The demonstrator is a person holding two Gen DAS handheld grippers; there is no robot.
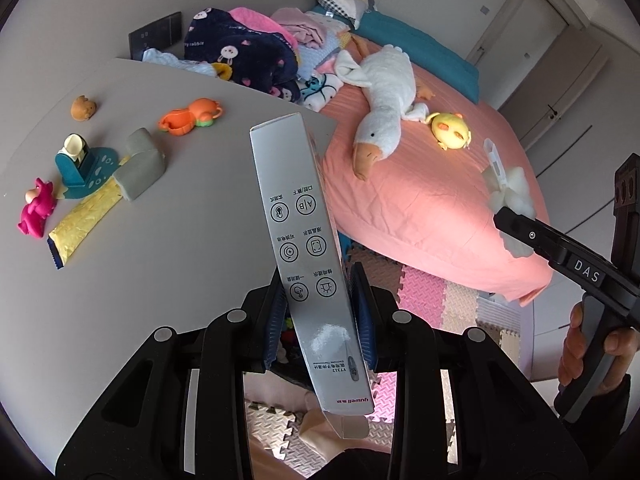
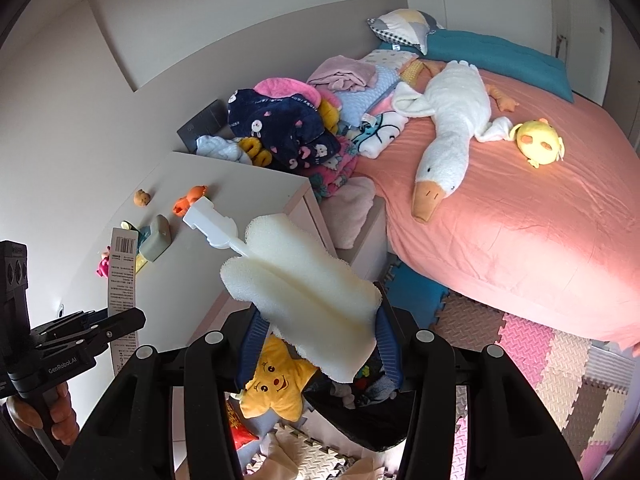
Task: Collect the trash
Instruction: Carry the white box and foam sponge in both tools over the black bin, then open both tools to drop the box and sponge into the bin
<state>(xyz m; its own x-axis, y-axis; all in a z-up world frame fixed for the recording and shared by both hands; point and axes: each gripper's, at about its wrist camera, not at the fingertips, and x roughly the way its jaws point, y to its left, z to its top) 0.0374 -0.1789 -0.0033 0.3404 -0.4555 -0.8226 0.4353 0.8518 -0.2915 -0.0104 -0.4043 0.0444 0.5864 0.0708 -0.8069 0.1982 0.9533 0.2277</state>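
Left gripper (image 1: 320, 312), angled steeply downward, pinches a long silver box (image 1: 304, 248) above the grey table's (image 1: 160, 240) edge. Right gripper (image 2: 318, 334), tilted likewise, clamps a white sponge brush (image 2: 304, 280) beside the bed (image 2: 520, 240).

Star plush (image 2: 276, 384) partly hidden behind sponge (image 2: 304, 300)

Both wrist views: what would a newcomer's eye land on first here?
Probably the long silver box clamped in the left hand-held gripper, filling the middle of the left wrist view. Next, the white sponge brush gripped by the right hand-held gripper, above a yellow star plush. Behind both, the big white goose plush sprawls on the pink bed.
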